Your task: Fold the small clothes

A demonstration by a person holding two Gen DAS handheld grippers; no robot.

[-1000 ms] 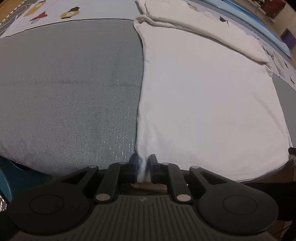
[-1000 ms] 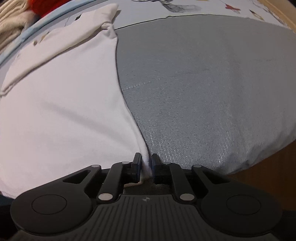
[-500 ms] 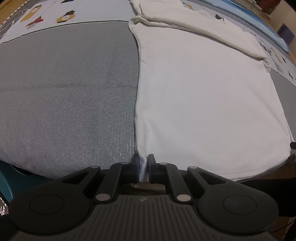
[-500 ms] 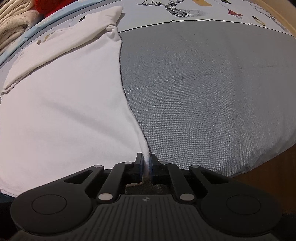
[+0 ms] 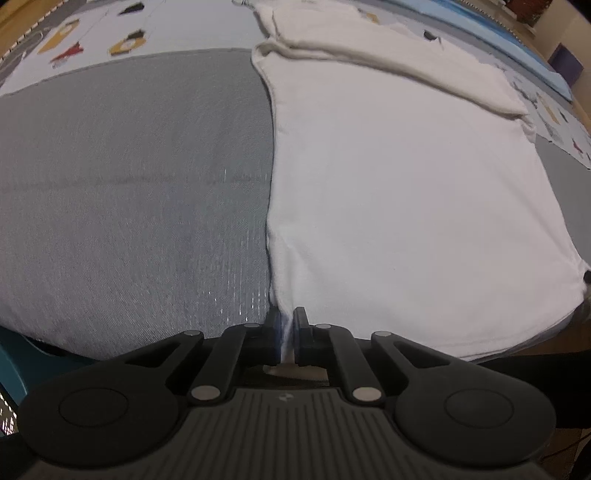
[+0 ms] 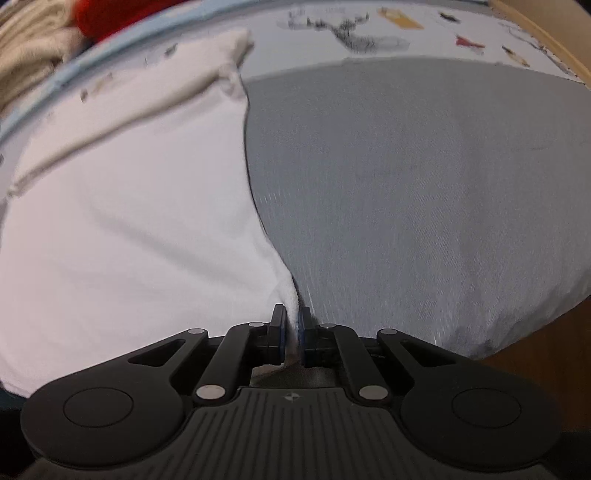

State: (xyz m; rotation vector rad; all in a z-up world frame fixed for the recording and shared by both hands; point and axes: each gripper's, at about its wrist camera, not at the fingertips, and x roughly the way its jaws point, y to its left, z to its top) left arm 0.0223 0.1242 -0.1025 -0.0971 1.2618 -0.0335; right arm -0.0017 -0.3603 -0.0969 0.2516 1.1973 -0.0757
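While flat on the grey cushion (image 5: 129, 192) | white garment (image 5: 406, 192): 2 near hem corners pinched, left gripper (image 5: 284, 326) and right gripper (image 6: 291, 326) clenched on cloth | advice: lift both evenly, keep hem taut.

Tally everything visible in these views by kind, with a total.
White garment: 1
Grey cushion: 1
Printed sheet: 1
Pile of folded clothes: 1
Tools, each shut on the garment's near corners: 2 (left tool, right tool)
Total: 6
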